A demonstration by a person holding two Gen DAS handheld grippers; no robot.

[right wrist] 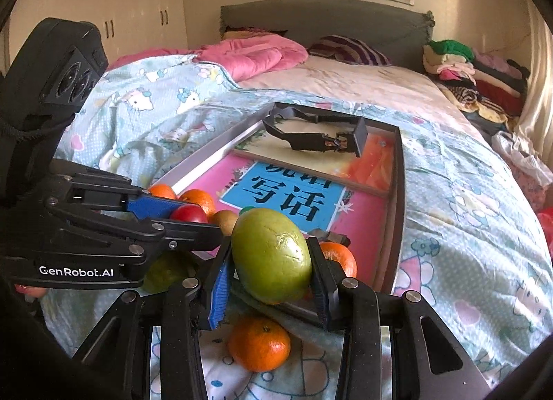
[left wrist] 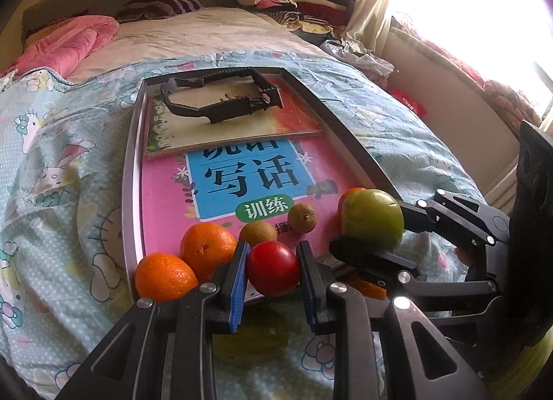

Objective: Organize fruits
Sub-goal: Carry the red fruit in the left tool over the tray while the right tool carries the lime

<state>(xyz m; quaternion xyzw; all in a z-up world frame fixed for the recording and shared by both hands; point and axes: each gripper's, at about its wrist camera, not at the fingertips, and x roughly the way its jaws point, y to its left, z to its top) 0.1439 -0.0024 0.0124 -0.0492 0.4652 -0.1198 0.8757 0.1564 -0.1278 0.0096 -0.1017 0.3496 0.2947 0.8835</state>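
Two grippers are seen, and each one holds one fruit. The left gripper (left wrist: 273,270) is closed narrowly on a red fruit (left wrist: 273,268), which is pressed between its two blue pads (left wrist: 240,282) just above the near edge of the tray (left wrist: 129,171). The right gripper (right wrist: 271,261) is closed on a large green fruit (right wrist: 271,256), held between its fingers above the near right corner of the same tray. Oranges are counted as follows: two lie just left of the left gripper, orange A (left wrist: 165,275) and orange B (left wrist: 207,248); a third one (right wrist: 340,256) is partly hidden behind the green fruit; a fourth one (right wrist: 259,344) lies on the blanket (right wrist: 466,227) directly under the right gripper. Two small brown fruits (left wrist: 257,232) (left wrist: 301,217) lie on the pink book (left wrist: 242,175) just beyond the left gripper. A second green fruit (left wrist: 250,334) rests on the blanket under the left gripper. Both grippers are pointed forward toward the tray and stand close side by side. The fourth orange is shown only in the right wrist view. Far beyond both grippers, a black frame part (left wrist: 221,97) lies on a second book (left wrist: 193,130).
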